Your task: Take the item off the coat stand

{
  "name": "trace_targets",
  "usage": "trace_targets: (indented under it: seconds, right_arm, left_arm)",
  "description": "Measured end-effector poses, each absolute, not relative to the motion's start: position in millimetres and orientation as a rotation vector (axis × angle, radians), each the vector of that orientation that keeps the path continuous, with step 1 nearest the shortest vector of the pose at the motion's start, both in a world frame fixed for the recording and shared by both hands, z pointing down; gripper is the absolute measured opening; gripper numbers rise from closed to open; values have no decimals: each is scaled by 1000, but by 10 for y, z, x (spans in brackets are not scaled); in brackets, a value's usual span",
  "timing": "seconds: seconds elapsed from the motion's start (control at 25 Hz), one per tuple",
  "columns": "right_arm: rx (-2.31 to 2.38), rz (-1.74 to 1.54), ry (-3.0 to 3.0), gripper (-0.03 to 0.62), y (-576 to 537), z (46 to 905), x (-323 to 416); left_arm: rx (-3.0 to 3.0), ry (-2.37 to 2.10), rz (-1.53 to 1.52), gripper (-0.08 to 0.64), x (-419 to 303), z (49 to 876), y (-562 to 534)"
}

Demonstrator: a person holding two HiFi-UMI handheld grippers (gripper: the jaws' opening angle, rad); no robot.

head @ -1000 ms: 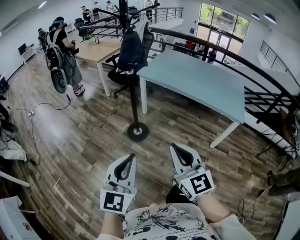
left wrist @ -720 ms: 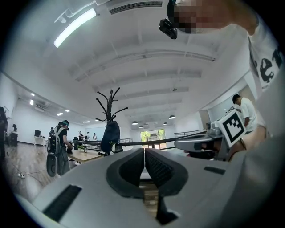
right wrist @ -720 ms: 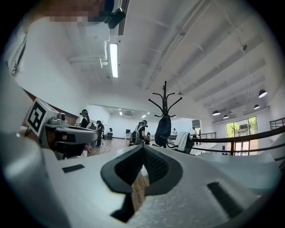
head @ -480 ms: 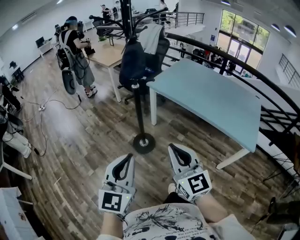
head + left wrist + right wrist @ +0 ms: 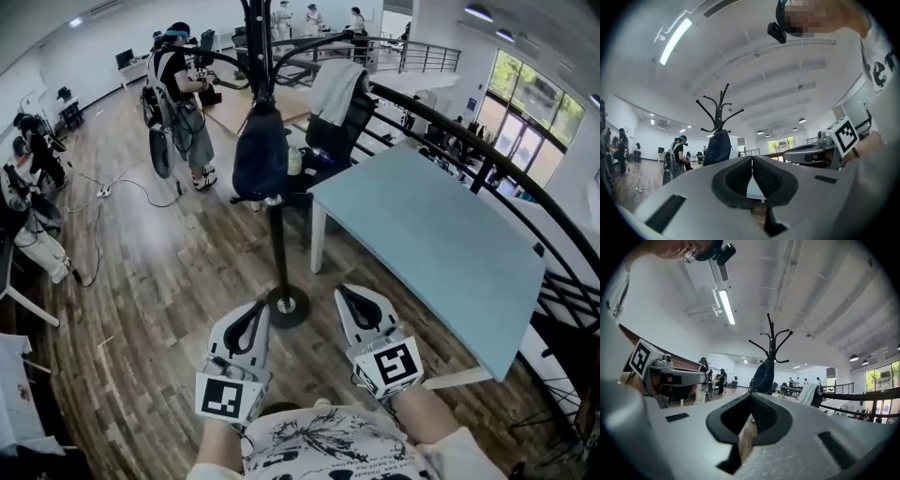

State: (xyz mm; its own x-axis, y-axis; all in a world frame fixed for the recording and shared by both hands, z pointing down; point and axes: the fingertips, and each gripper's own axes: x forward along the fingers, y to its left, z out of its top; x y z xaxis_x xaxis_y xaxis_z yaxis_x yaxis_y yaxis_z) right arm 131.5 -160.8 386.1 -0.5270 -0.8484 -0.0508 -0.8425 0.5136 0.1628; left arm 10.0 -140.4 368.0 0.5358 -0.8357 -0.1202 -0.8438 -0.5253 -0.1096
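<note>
A black coat stand [image 5: 277, 234] rises from a round base [image 5: 286, 305] on the wood floor just ahead of me. A dark navy bag [image 5: 261, 150] hangs from its upper hooks; the bag [image 5: 717, 147] also shows in the left gripper view and the bag [image 5: 764, 376] in the right gripper view. My left gripper [image 5: 260, 307] and right gripper [image 5: 344, 292] are held low in front of me, both shut and empty, short of the stand's base and well below the bag.
A light blue table [image 5: 441, 244] stands to the right of the stand, with a black railing [image 5: 487, 159] behind it. An office chair with a white cloth [image 5: 337, 103] sits behind the stand. A person with gear [image 5: 178, 94] stands far left; cables [image 5: 112, 192] lie on the floor.
The view has drawn closer to the coat stand; its base now sits just beyond my grippers. Both grippers stay shut and level.
</note>
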Motion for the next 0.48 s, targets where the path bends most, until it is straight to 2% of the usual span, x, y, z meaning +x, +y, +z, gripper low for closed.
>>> trace_targets:
  seconds: [0.2,0.48]
  right_arm:
    - [1461,-266,-2740,-6,-2116,3724,1345]
    - [1472,-297,-2760,-6,-2913,3550,1094]
  left_arm:
    - [-2626,1500,-4,5,173,3709,-1719]
    - [-2557,1562,27,5,-112,3576,-2355]
